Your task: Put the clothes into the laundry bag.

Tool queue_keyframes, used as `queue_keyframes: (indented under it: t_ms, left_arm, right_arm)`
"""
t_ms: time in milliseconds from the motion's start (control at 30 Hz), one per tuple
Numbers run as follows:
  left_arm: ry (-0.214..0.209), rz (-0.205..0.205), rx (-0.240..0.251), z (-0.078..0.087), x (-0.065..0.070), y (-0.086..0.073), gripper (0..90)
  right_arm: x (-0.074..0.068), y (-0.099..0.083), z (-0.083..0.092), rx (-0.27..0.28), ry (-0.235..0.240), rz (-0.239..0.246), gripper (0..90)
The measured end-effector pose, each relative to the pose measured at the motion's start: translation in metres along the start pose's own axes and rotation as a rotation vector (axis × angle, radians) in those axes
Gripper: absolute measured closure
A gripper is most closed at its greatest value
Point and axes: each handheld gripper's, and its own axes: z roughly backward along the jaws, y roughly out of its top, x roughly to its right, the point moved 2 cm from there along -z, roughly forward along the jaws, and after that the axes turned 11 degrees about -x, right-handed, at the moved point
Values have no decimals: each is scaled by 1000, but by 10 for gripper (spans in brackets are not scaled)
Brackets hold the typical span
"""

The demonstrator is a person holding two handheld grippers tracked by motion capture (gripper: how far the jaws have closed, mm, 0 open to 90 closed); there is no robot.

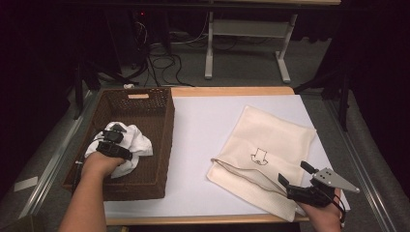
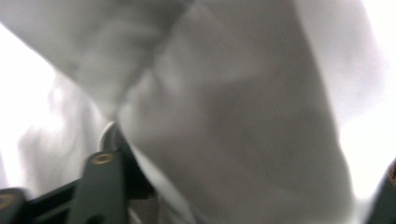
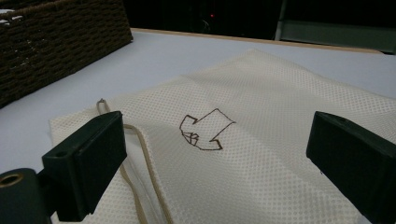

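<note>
1. High view, left of frame: left gripper (image 1: 117, 135) sits in the white cloth (image 1: 138, 142) inside the wicker basket (image 1: 162, 121), jaws half-closed around cloth.
2. Risk: thin pinch; cloth slips on lifting.
3. Right gripper (image 3: 219, 154) stands wide over the cream mesh bag (image 3: 261, 93), lower right; the bag mouth may stay shut.

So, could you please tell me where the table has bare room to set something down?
The white tabletop lies bare between the wicker basket and the cream mesh bag, and behind the bag. The basket's near end is crowded by the white cloth and left claw.
</note>
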Motion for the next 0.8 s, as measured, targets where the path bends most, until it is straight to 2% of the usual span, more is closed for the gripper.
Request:
queue_keyframes:
  t_ms: [100,233,267,433,467,567,600,733,767,800]
  left_arm:
    - [17,-24,12,1,3,-1,557]
    - [12,-34,28,2,4,-1,675]
    - [9,-49,43,4,6,-1,696]
    - [6,-75,86,8,9,-2,741]
    - [-3,-86,126,12,11,-3,747]
    - [0,-116,186,18,14,-4,757]
    - [0,-116,186,18,14,-4,758]
    - [14,-175,267,25,19,-7,758]
    - [13,-178,288,27,19,-8,759]
    - [13,-178,288,27,19,-8,759]
  right_arm:
    - [0,0,-1,1,6,4,58]
    - [0,-1,-1,2,4,4,59]
    - [0,-1,-1,1,4,1,59]
    - [1,-1,-1,1,3,5,70]
    - [1,-1,-2,0,1,5,71]
    - [1,-1,-1,2,0,5,80]
    - [1,-1,-1,2,0,5,80]
    - [1,-1,-1,5,0,3,84]
    - [1,-1,-1,6,-1,2,84]
    - [1,-1,-1,6,-1,2,84]
